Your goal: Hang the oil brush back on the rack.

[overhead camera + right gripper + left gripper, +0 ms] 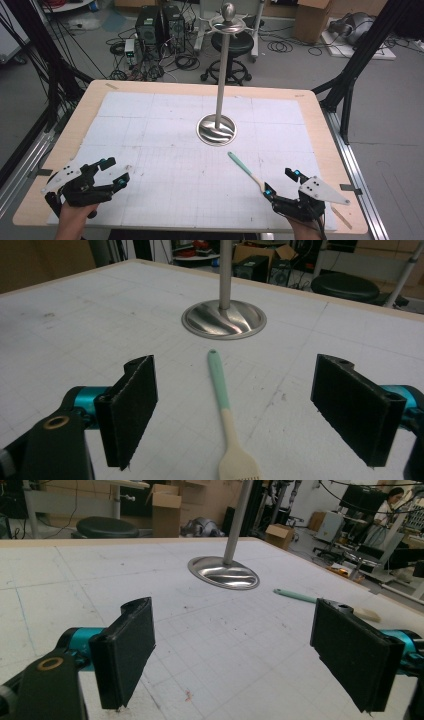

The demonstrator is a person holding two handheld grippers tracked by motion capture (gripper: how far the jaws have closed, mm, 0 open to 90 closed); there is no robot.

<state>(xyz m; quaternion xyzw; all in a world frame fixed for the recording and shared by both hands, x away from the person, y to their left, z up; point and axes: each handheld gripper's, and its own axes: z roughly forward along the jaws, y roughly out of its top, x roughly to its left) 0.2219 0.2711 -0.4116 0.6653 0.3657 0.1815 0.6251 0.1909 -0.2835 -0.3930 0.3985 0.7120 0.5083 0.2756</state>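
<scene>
The right gripper [281, 183] has its jaws spread wide with nothing pressed between them; in the right gripper view the brush [226, 420] lies flat on the table between the two black pads, touching neither, its pale bristle end nearest the camera and its green handle pointing away toward the stand; that alignment reads as deliberate, the jaws straddling the brush along its length so a close would catch the neck. The left gripper [114, 171] is likewise released, jaws apart over bare mat, well away from the brush; it seems parked at the near left corner to stay out of the way. The brush [246, 171] rests on the white gridded mat [165, 130], near the metal stand [218, 129], whose round base sits mid-table, its pole rising to hooks from which such a tool could hang.
</scene>
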